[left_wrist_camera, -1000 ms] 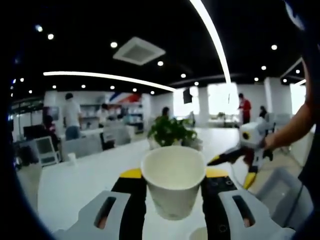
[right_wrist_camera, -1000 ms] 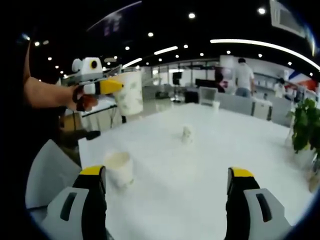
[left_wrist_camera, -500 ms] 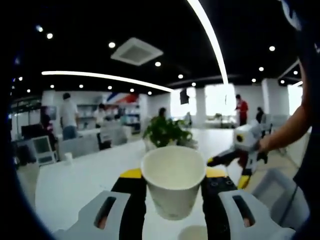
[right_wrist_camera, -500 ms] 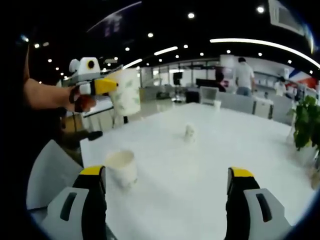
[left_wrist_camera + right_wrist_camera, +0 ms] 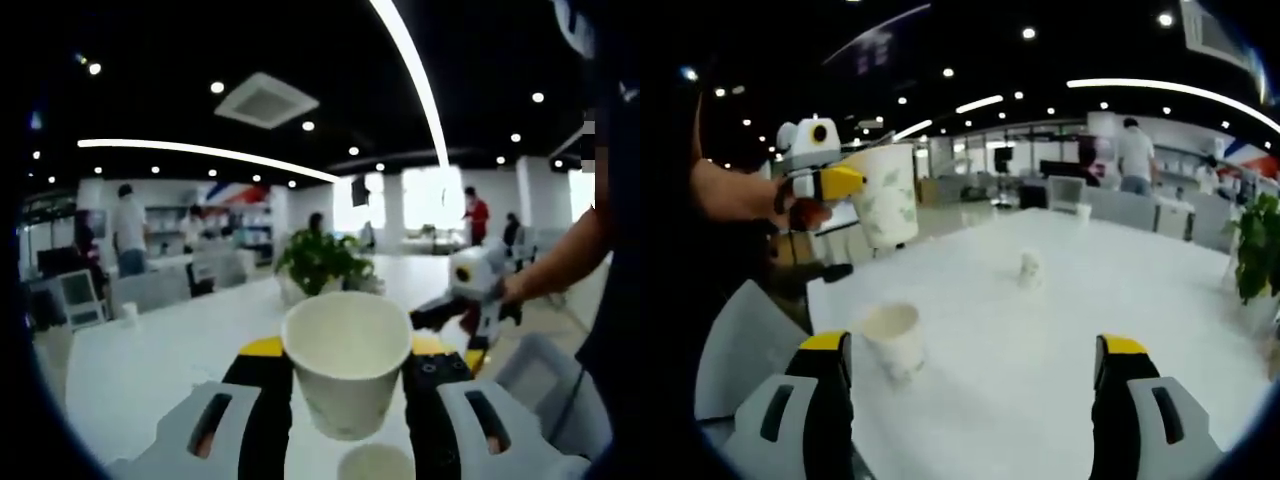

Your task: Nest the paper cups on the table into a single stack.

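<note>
Right now your left gripper is pinching a white paper cup upright between its jaws, mouth open and nothing inside that you can see. In the right gripper view that same gripper holds the cup in the air above the near left corner of the white table, and the cup's wall shows a faint green print. Below it, a second cup stands upright on the table, apparently empty; its rim also peeks up under the held cup. Further toward the table's middle sits a small third cup, too blurred to read. Your right gripper hangs with its jaws spread wide, gripping nothing.
</note>
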Motion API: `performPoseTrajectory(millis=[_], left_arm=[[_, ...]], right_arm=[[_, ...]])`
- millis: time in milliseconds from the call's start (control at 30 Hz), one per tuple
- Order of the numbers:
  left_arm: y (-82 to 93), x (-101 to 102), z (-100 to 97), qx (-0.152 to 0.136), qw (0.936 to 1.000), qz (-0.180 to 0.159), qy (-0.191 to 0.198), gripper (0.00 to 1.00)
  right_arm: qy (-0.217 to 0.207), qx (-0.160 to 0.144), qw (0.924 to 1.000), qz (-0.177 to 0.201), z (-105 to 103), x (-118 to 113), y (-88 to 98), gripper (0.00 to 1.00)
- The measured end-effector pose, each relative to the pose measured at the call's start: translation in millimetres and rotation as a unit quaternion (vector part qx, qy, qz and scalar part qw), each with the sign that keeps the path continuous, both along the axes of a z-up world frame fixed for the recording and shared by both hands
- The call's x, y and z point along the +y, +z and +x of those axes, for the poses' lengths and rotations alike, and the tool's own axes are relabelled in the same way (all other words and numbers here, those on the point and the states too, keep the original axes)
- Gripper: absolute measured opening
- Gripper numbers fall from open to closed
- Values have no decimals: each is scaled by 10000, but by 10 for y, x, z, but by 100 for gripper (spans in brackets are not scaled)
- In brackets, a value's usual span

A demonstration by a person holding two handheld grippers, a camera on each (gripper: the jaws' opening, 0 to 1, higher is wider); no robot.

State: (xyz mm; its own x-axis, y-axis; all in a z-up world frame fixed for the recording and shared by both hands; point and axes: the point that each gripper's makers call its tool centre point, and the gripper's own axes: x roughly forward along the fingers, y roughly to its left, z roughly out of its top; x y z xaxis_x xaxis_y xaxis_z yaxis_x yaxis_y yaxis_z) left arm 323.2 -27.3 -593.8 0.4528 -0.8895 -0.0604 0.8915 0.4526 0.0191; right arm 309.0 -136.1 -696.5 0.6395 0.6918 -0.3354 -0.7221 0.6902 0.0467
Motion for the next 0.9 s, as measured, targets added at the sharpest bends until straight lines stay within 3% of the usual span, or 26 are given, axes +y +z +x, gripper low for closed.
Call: performPoseTrajectory(millis=[900], left_arm=[[-72, 13, -116, 129, 9998, 92, -156, 41]], right_arm=[[23, 26, 10000, 41, 66, 40, -14, 100]])
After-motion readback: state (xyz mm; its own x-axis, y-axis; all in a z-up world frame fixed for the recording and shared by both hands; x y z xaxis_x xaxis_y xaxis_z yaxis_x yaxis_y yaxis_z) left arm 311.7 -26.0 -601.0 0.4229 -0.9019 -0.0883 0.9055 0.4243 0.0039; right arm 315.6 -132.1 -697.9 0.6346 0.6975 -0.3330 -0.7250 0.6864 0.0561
